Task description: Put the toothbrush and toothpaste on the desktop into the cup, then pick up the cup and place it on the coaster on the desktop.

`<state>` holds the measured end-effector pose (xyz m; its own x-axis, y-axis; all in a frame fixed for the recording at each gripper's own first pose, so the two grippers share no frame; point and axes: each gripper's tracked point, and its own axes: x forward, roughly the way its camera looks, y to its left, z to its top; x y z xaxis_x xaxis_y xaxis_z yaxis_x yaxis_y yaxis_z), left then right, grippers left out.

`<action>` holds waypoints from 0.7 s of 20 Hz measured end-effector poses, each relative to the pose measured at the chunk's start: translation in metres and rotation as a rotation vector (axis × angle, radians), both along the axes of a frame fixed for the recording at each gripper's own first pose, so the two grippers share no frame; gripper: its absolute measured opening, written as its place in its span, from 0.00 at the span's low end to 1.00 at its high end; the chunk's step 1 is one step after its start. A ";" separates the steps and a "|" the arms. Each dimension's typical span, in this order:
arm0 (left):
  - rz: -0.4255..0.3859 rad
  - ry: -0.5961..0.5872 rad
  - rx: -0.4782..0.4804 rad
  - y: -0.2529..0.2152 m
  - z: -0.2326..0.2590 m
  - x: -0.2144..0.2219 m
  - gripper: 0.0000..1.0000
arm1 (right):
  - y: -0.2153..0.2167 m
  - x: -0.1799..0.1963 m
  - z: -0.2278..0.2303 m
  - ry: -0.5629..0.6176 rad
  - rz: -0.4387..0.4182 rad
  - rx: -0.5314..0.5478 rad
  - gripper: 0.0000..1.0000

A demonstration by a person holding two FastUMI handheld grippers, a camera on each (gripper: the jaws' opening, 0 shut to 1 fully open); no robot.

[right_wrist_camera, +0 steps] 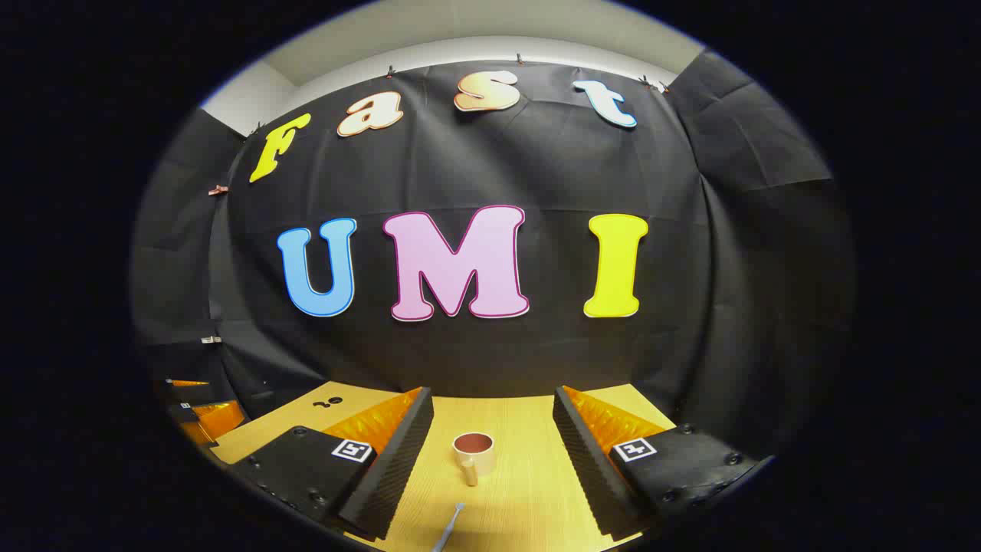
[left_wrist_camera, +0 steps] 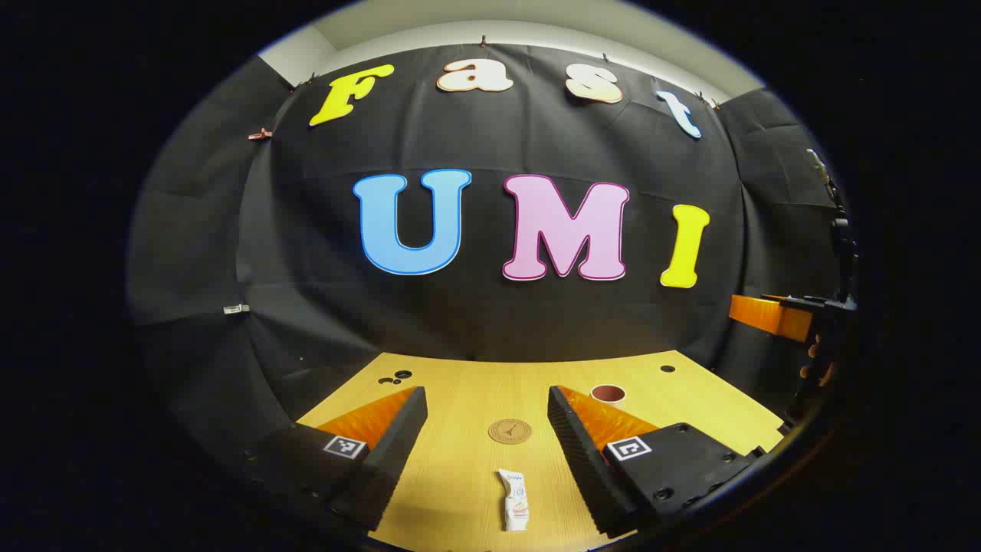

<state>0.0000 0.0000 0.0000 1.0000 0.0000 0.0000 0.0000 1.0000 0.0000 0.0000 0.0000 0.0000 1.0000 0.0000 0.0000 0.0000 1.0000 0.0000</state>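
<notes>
In the left gripper view a white toothpaste tube (left_wrist_camera: 514, 500) lies on the wooden desktop (left_wrist_camera: 467, 475), near me and between the fingers of my left gripper (left_wrist_camera: 487, 452), which is open above it. Beyond the tube sits a round brown coaster (left_wrist_camera: 510, 431). Farther right the cup's (left_wrist_camera: 608, 394) rim peeks over my right finger. In the right gripper view the cream cup (right_wrist_camera: 474, 452), dark inside, handle toward me, stands upright between the fingers of my open right gripper (right_wrist_camera: 492, 460). A toothbrush (right_wrist_camera: 449, 527) lies just in front of it. The right gripper (left_wrist_camera: 797, 322) shows at the far right of the left gripper view.
Small dark holes (left_wrist_camera: 395, 377) mark the desktop's far left corner, and another hole (left_wrist_camera: 667, 369) sits at its far right. The black cloth wall (left_wrist_camera: 490, 307) closes off the desk's back edge. The left gripper (right_wrist_camera: 195, 410) appears at the left edge of the right gripper view.
</notes>
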 end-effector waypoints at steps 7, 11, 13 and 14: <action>-0.006 0.001 0.017 -0.006 -0.001 -0.001 0.98 | 0.001 0.001 -0.002 0.016 0.027 0.004 0.97; -0.005 0.023 0.017 -0.008 -0.011 -0.001 0.98 | -0.002 0.001 -0.006 0.023 0.034 0.006 0.97; -0.008 0.032 0.015 -0.010 -0.014 -0.001 0.98 | -0.004 0.001 -0.012 0.042 0.029 0.015 0.97; -0.010 0.034 0.015 -0.012 -0.015 0.000 0.98 | -0.006 0.001 -0.013 0.044 0.028 0.018 0.97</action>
